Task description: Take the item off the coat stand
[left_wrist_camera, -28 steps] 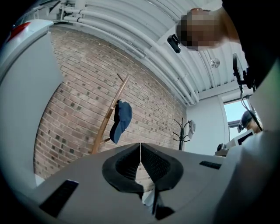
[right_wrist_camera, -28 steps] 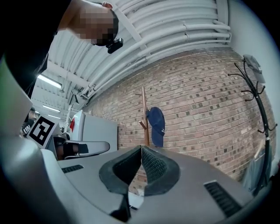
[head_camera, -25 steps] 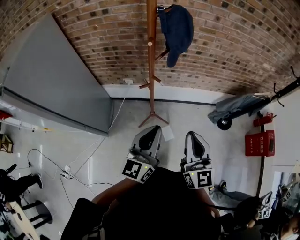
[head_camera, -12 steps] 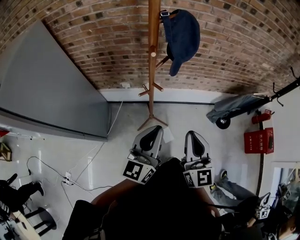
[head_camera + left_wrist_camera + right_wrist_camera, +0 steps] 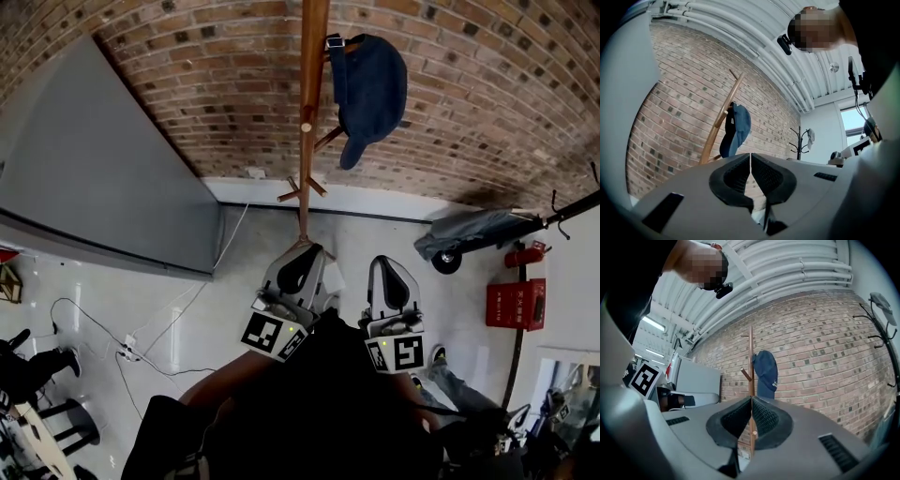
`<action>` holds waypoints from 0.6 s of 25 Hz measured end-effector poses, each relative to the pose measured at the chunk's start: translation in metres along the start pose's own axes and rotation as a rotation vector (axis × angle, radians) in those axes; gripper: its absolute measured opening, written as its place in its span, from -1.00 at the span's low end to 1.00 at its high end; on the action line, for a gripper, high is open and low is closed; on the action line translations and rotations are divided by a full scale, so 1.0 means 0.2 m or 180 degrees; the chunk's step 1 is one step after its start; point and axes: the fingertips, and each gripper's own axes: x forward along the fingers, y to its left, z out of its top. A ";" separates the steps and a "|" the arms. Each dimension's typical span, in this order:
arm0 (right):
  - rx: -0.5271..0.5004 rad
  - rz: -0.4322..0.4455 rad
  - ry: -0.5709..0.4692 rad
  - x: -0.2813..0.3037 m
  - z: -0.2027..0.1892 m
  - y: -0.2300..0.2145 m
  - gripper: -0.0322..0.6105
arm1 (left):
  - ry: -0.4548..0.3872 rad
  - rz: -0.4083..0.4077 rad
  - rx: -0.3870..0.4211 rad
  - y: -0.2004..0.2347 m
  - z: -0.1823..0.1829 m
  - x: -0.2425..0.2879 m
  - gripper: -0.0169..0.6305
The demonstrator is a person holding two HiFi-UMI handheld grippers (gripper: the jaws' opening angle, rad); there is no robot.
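Note:
A dark blue cap hangs from an upper peg of a wooden coat stand against the brick wall. The cap shows in the left gripper view, and the cap shows beside the stand pole in the right gripper view. My left gripper and right gripper are held low near my body, well short of the stand. Both have their jaws pressed together with nothing between them: left gripper, right gripper.
A large grey panel leans at the left. Cables trail over the pale floor. A grey cart and a red box sit at the right. A black coat rack stands further along the wall.
The view has shifted closer to the stand: the cap and pole sit slightly larger and further right. Both grippers have crept a little forward, still shut.

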 end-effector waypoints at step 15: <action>0.0208 0.0045 -0.0133 0.16 -0.01 -0.28 -0.84 | -0.0147 0.0130 0.0170 0.10 0.10 0.33 -0.88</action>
